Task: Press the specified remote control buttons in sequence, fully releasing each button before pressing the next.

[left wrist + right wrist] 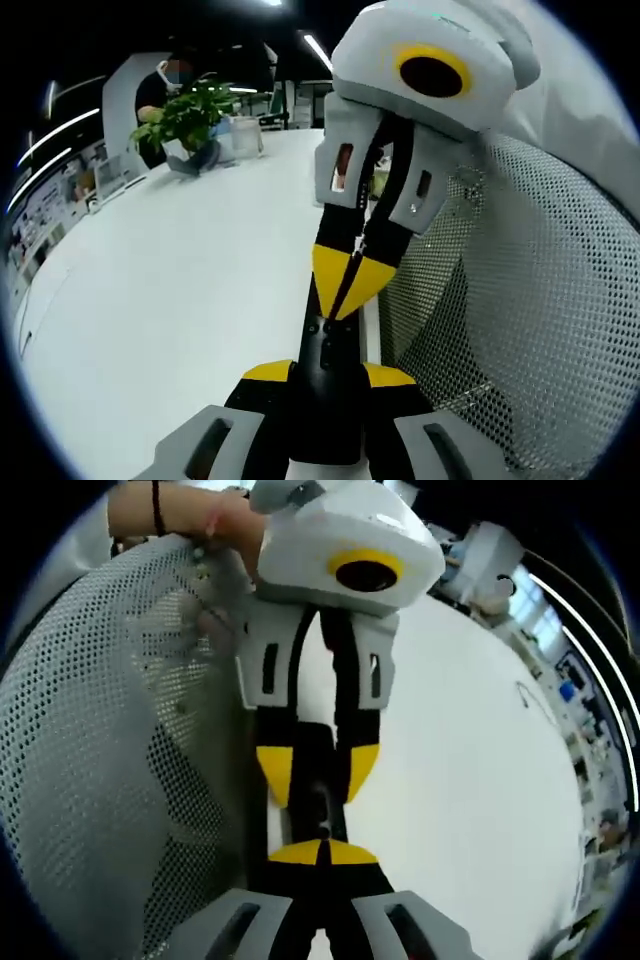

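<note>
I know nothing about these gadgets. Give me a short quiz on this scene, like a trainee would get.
1. True or false: the left gripper clamps the black remote control between its jaws.
2. The right gripper has its jaws: A wide open; B closed together; C around a cup.
3. Fill in: at the far side of the white table stands a leafy green ____.
Key: 1 true; 2 B; 3 plant.

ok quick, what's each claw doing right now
Left claw: closed on the black remote.
Right claw: closed, holding nothing, tips at the remote.
</note>
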The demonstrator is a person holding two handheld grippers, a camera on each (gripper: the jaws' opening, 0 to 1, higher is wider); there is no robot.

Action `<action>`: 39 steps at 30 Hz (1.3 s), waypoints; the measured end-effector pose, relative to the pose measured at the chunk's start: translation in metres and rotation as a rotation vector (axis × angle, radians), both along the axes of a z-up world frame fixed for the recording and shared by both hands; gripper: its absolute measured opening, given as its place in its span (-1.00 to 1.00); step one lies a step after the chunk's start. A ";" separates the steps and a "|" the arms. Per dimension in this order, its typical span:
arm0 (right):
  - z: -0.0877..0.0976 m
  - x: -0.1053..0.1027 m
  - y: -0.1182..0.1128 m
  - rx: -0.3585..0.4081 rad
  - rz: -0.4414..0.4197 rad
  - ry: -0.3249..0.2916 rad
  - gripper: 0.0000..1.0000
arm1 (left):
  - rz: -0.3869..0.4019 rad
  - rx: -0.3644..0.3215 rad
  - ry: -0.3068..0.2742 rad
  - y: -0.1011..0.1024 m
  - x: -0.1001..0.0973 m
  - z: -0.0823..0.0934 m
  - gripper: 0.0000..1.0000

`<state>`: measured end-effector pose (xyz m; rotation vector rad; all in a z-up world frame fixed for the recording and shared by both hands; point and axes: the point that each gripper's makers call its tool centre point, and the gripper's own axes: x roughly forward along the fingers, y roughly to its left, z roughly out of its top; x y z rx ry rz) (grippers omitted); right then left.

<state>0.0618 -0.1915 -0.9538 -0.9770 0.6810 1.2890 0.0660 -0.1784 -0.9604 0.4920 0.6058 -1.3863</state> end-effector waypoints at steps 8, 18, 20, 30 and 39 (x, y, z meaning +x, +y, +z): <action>0.000 -0.010 0.008 -0.007 0.046 -0.010 -1.00 | -0.002 0.001 -0.002 0.000 0.000 0.000 -0.51; -0.001 -0.011 0.006 0.009 0.027 -0.014 -1.00 | -0.002 0.001 -0.001 0.000 0.000 0.000 -0.51; -0.001 -0.011 0.006 0.012 0.021 -0.019 -1.00 | -0.002 0.001 -0.001 0.000 0.000 0.000 -0.51; -0.002 -0.012 0.007 -0.021 0.060 -0.056 -1.00 | -0.006 0.000 0.000 0.000 -0.001 0.000 -0.51; -0.002 -0.011 0.008 -0.032 0.074 -0.082 -1.00 | -0.008 -0.001 -0.002 0.000 -0.001 0.000 -0.51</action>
